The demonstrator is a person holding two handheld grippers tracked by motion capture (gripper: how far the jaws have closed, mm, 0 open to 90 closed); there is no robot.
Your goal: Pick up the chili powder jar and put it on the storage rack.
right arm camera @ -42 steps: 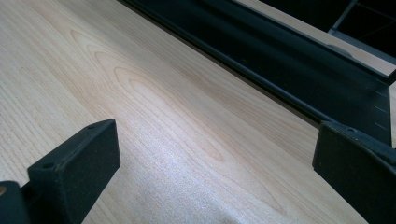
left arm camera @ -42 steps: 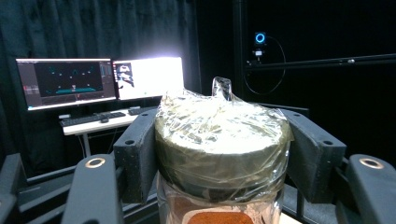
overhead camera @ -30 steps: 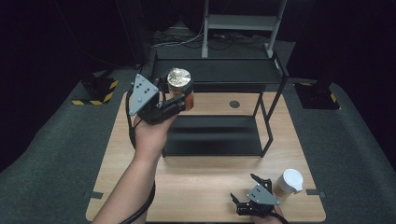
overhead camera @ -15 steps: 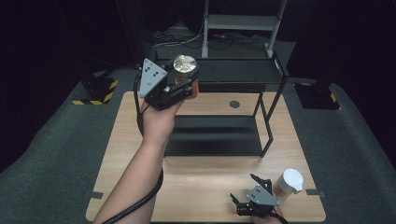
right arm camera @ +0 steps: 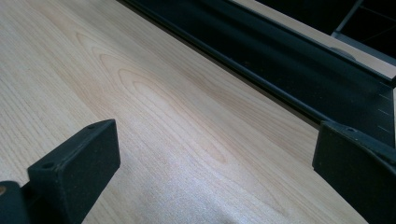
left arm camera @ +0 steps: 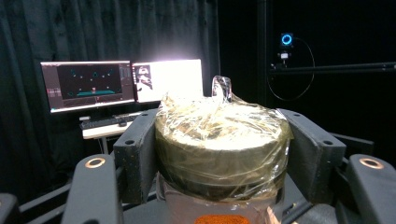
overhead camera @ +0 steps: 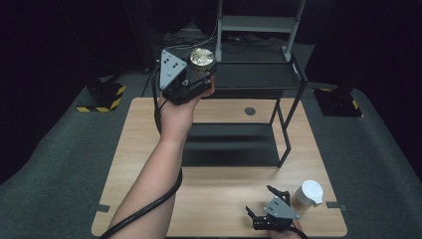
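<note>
High view is showing the table point(overhead camera: 149, 149), a wooden surface occupying the centre of the frame, with a black two-tier rack point(overhead camera: 259, 79) standing on its far half. Largest to smallest, the next item is the person's left forearm, which is rising from the bottom left toward the upper centre of the frame. At its end, the left tongs point(overhead camera: 201, 69) are grasping a jar point(overhead camera: 202, 57) just in front of the rack's upper shelf, at the shelf's left end. The height and position suggest that the jar is being lined up for placement on that shelf.

Left gripper view is showing the jar point(left arm camera: 219, 149) upright between the two black jaws, which are pressing on its gold lid from both sides. Clear wrap is covering the lid, and an orange label is showing below it. Gripping at the lid is keeping the base free for setting down.

At the lower right of the high view, the right tongs point(overhead camera: 261, 204) are resting low over the table edge, released and holding nothing. A white-lidded paper cup point(overhead camera: 308, 194) is standing just beside them, apparently waiting its turn.
</note>
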